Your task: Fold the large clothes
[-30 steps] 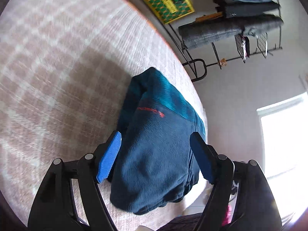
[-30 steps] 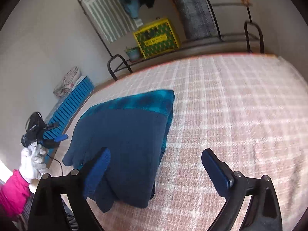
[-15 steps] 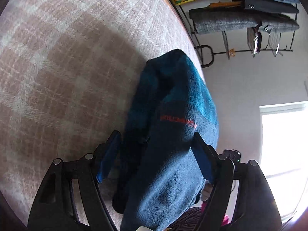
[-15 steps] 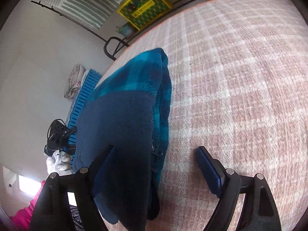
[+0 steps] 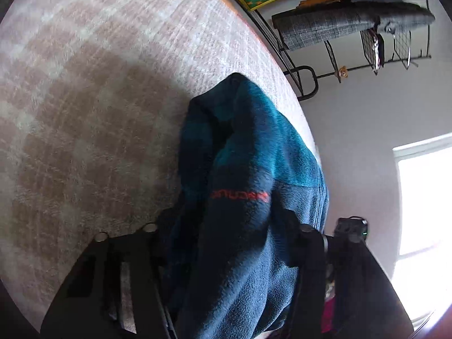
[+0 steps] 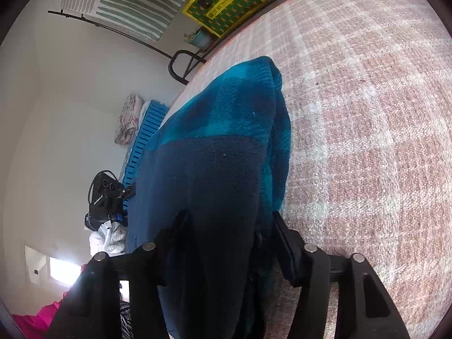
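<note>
Both pairs of jaws are closing on the folded blue fleece jacket [image 5: 254, 197], whose thick edge fills the left gripper [image 5: 223, 226] and the right gripper [image 6: 228, 226], pads pressing in. Red chest lettering, mirrored and blurred, is unreadable. The jacket lies on a pink plaid blanket [image 6: 367, 113]. A yellow-green crate [image 6: 223, 2], upper centre, bears a label too small to read.

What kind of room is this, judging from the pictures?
Probably a bedroom at home: a soft surface under a pink checked blanket, most likely a bed, a metal clothes rack with garments by the wall, and a blue fleece garment being folded.
</note>
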The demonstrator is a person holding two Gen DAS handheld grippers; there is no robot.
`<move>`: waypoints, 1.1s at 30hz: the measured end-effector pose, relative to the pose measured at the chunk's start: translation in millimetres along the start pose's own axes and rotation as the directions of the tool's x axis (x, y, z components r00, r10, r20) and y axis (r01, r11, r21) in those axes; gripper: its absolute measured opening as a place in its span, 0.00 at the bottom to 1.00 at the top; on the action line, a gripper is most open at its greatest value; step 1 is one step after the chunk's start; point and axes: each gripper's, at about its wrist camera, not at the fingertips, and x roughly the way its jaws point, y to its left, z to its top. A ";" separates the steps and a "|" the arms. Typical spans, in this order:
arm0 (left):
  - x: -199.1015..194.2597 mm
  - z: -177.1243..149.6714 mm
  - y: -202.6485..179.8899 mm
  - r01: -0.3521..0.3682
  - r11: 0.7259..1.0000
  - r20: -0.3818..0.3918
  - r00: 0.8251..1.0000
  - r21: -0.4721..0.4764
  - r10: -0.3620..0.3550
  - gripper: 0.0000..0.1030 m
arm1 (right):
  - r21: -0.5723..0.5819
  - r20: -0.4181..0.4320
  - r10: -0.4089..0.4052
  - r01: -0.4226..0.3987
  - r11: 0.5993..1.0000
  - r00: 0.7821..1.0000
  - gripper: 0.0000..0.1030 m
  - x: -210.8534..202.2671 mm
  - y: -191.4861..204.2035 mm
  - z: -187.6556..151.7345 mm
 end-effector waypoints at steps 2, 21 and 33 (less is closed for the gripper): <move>-2.6 -4.1 -11.8 -0.045 0.998 0.021 0.999 0.053 0.044 0.42 | -0.031 0.011 -0.028 0.028 0.999 1.000 0.43 -2.9 8.5 -0.7; -45.7 -61.4 -90.0 -0.152 0.948 0.159 0.981 0.281 0.110 0.36 | -0.307 0.177 -0.266 0.310 0.900 0.948 0.31 -54.8 112.1 -24.8; -123.2 -39.7 -92.5 -0.151 0.942 0.246 0.966 0.298 0.077 0.36 | -0.429 0.241 -0.230 0.316 0.846 0.943 0.30 -44.5 191.7 -14.9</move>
